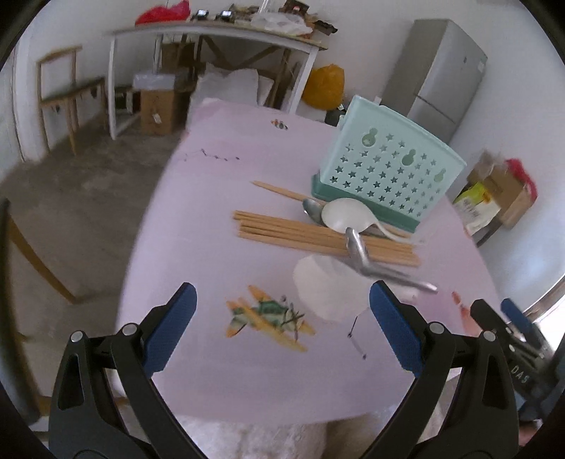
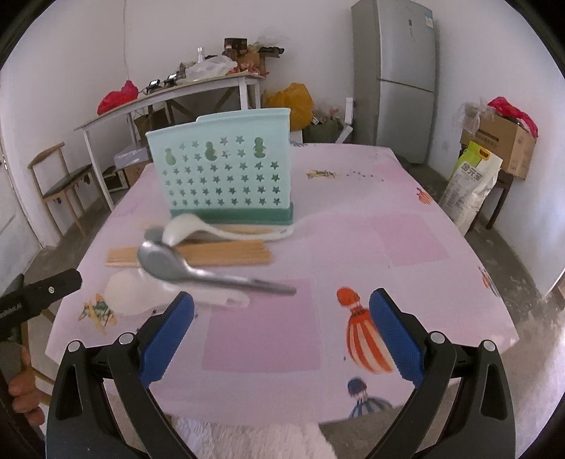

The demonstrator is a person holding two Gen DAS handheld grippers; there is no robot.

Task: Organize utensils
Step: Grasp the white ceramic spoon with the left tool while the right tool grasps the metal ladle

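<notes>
A mint-green utensil holder [image 1: 385,169] [image 2: 226,169] with star holes stands on the pink table. In front of it lie a bundle of wooden chopsticks [image 1: 317,236] [image 2: 219,254], a white spoon [image 1: 346,212] [image 2: 197,226] and a small metal spoon [image 1: 312,208]. A larger metal spoon [image 1: 370,261] [image 2: 197,268], blurred, lies across the chopsticks and over a second white spoon [image 1: 325,293] [image 2: 141,293]. My left gripper [image 1: 282,296] is open, just short of this pile. My right gripper [image 2: 282,300] is open too, its left finger near the metal spoon's handle; neither holds anything.
The table [image 2: 406,247] carries balloon and plane prints. A fridge [image 2: 399,70], cardboard boxes [image 2: 501,141], a sack [image 2: 469,187], a cluttered white bench [image 1: 212,31] and a wooden chair [image 2: 60,183] ring the room. A hand [image 2: 24,388] shows at the left edge.
</notes>
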